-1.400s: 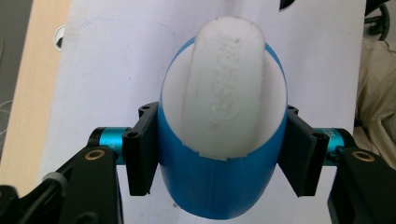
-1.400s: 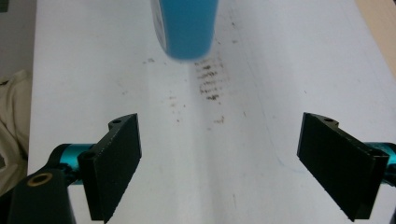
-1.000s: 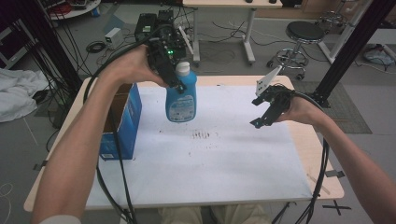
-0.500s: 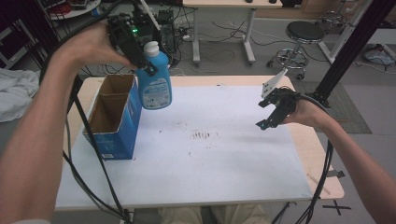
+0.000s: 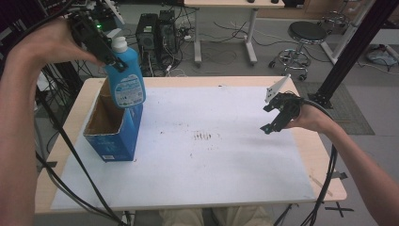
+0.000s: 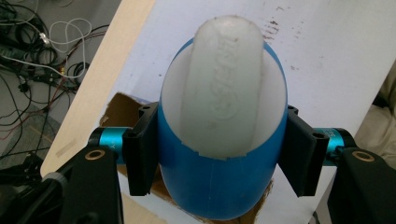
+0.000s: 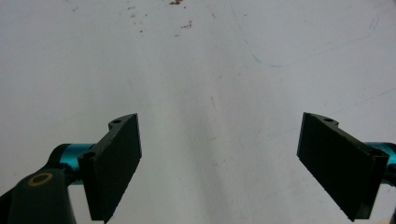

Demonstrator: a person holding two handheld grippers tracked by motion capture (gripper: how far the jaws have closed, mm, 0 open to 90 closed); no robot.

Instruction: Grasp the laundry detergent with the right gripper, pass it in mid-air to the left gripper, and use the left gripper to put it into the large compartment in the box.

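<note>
At far left of the high view, raised above the table's left edge: the left gripper (image 5: 109, 60), jaws clamped on the shoulders of a blue bottle (image 5: 126, 80) with a white cap (image 5: 119, 44). Bottle hanging upright, clear of the table, its base over the far end of an open blue cardboard box (image 5: 113, 136); whether base and box rim touch, impossible to tell. Box standing on the left part of the white sheet (image 5: 211, 169) covering the wooden table (image 5: 324, 165), brown inside walls showing, flaps up.

Seen along the left gripper's own jaws: cap (image 6: 226, 88) from above, broad and oval, blue bottle body (image 6: 219, 186) pressed between both black pads (image 6: 142, 149), box opening (image 6: 123, 105) beneath and behind.

At centre of the sheet, a scatter of small dark specks (image 5: 204, 136).

Toward the right, hovering just above the sheet near the table's right side: the right gripper (image 5: 277, 115), grey three-cornered plate on top, cable trailing toward the near edge. In the right gripper view, jaws spread wide with nothing between them (image 7: 219, 163), bare white sheet (image 7: 210, 70) below, faint marks on it.

Beyond the table: a desk, computer towers, cables on the floor, a round stool (image 5: 307, 33).
</note>
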